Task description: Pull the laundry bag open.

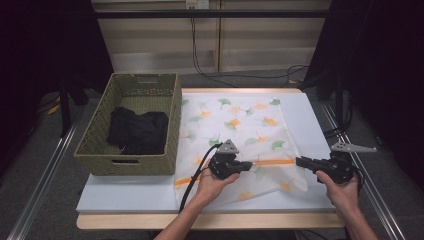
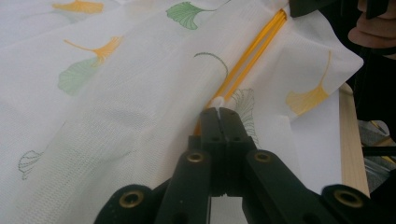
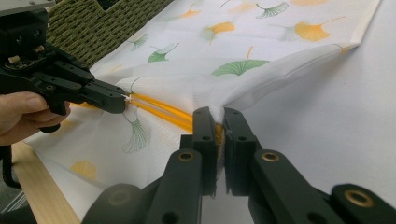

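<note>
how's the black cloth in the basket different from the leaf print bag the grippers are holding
The black cloth is plain and dark; the leaf print bag is white with green and orange leaves and an orange zip. The black cloth lies bunched inside the woven basket; the leaf print bag lies spread on the table, pinched by the left gripper and right gripper. Both are soft fabric.

Zipper pull: hidden — the pinched tips of the left gripper cover it on the mesh bag.
Bag edge at the right gripper: buried between the closed jaws, grip point not visible.
Dark garment in the wicker basket: kind cannot be told — folds too dark.
Basket: cut off by the top edge in the right gripper view.
</note>
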{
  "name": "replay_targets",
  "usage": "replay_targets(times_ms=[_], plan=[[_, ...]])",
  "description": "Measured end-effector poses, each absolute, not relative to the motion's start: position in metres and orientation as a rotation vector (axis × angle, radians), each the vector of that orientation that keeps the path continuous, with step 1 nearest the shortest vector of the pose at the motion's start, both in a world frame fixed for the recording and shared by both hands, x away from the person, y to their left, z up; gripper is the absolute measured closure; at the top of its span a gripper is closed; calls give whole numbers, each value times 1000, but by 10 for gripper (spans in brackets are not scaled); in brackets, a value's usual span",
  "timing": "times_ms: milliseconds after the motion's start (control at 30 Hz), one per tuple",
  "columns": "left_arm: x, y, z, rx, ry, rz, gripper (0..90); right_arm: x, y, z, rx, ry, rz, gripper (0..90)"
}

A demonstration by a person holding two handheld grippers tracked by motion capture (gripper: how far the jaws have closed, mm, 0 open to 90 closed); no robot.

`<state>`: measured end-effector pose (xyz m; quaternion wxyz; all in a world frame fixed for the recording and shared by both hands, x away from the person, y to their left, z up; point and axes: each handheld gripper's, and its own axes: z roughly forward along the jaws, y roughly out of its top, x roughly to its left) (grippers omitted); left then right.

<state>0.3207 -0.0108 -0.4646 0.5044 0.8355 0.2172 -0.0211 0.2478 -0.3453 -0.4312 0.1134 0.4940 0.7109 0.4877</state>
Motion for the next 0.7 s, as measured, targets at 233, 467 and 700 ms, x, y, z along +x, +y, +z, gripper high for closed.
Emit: replay_targets(times_ms=[233, 467, 700], plan=[[321, -8, -467, 2026, 534, -50, 900, 248, -344, -431, 1450, 2083, 1427, 852], [319, -4, -469, 2007, 542, -57, 900, 248, -345, -431, 1443, 2087, 1426, 852], [317, -1, -466, 2042, 532, -27, 900, 247, -345, -431, 1454, 2075, 1426, 852]])
